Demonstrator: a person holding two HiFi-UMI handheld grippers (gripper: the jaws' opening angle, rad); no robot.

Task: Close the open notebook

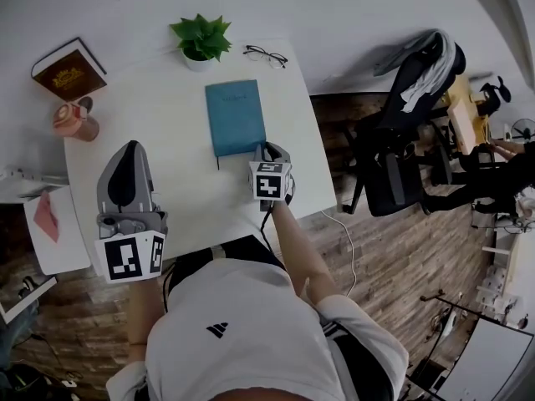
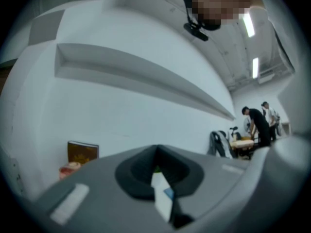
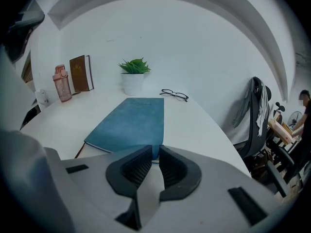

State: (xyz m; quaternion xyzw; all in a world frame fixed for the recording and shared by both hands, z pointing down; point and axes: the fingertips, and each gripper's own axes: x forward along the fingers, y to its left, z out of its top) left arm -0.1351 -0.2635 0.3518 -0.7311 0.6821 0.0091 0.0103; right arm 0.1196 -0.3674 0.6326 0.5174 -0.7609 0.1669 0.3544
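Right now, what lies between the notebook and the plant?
Nothing: only bare table between notebook and plant, clear in the head view.

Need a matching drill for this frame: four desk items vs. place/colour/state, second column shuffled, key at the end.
Things
1. notebook
2. plant
3. glasses
4. brown book

Descriptions
A. upright beside the pink bottle
B. closed, teal, just ahead of the right gripper
C. thin dark frame, farthest right of the four
D. green, directly left of the glasses

Pairs: 1-B, 2-D, 3-C, 4-A
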